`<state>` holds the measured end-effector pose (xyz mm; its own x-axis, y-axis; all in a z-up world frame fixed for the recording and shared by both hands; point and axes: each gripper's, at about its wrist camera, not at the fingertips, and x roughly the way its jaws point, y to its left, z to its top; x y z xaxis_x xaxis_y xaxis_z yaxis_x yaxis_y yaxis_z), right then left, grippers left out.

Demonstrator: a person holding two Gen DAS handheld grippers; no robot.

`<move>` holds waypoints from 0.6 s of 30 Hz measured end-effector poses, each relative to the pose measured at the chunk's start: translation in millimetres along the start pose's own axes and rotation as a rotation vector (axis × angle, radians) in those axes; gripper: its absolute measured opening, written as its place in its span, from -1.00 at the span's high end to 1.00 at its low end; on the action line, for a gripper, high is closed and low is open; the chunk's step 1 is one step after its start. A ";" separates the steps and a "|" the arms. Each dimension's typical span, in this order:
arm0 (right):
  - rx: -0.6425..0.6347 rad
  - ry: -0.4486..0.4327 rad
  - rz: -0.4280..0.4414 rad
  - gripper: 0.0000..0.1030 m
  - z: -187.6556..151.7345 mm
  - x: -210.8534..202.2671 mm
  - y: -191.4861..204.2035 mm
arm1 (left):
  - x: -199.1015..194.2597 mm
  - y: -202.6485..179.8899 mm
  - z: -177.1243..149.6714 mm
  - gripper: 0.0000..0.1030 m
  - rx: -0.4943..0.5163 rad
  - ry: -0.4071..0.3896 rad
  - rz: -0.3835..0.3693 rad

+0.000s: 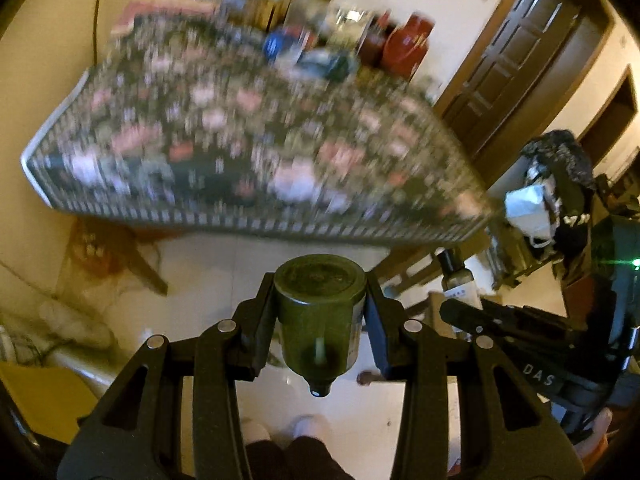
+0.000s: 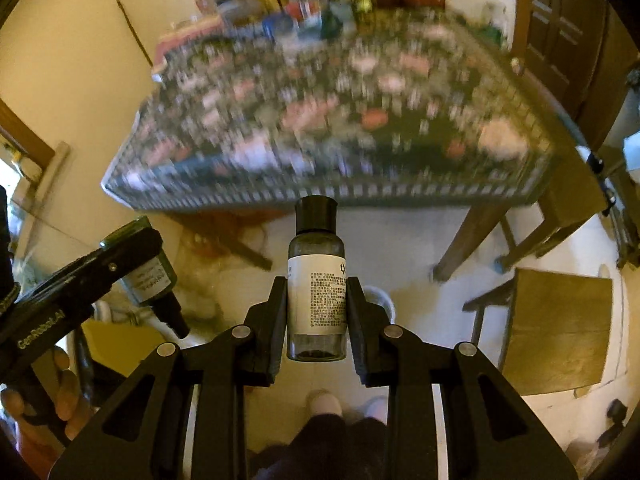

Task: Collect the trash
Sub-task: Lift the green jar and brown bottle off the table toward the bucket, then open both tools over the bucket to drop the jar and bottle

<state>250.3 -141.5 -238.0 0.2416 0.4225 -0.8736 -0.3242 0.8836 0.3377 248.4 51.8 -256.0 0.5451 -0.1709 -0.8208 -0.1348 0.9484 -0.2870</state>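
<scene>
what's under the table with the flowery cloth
Wooden legs, pale floor tiles and clear plastic bags show; the cloth's overhang hides the rest.

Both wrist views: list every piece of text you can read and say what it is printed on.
"DAS" on the black body of the right claw.
"GenRobot.AI", as best it reads, on the arm of the left claw.
White label of the clear bottle: dense small print, too small to read.
Label of the green bottle: blurred, unreadable.
Labels on the clutter on the table: motion-blurred, unreadable.
</scene>
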 end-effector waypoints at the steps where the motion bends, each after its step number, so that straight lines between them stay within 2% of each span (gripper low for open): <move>1: 0.000 0.017 0.003 0.50 -3.2 10.6 -3.5 | 11.5 4.0 -5.1 0.21 -0.004 0.016 0.007; 8: -0.029 0.092 0.030 0.50 -18.5 88.0 -23.2 | 96.7 34.3 -48.5 0.21 -0.043 0.127 0.044; 10: -0.037 0.103 0.069 0.49 -21.9 109.0 -28.5 | 118.9 40.9 -58.9 0.21 -0.054 0.147 0.045; 12: -0.031 0.117 0.088 0.38 -24.4 124.8 -34.3 | 138.4 44.9 -67.5 0.21 -0.059 0.162 0.044; 13: -0.022 0.125 0.081 0.19 -26.5 134.0 -39.0 | 147.2 45.9 -71.3 0.21 -0.059 0.169 0.042; 14: -0.017 0.126 0.069 0.09 -28.1 139.4 -42.9 | 159.7 46.9 -76.5 0.21 -0.059 0.181 0.037; 18: -0.002 0.120 0.009 0.09 -35.0 153.5 -60.9 | 194.9 46.5 -88.0 0.21 -0.052 0.224 0.027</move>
<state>275.2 -137.6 -404.9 0.1272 0.4034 -0.9061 -0.3278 0.8793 0.3455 275.6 39.1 -472.8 0.3443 -0.2059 -0.9160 -0.1922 0.9395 -0.2835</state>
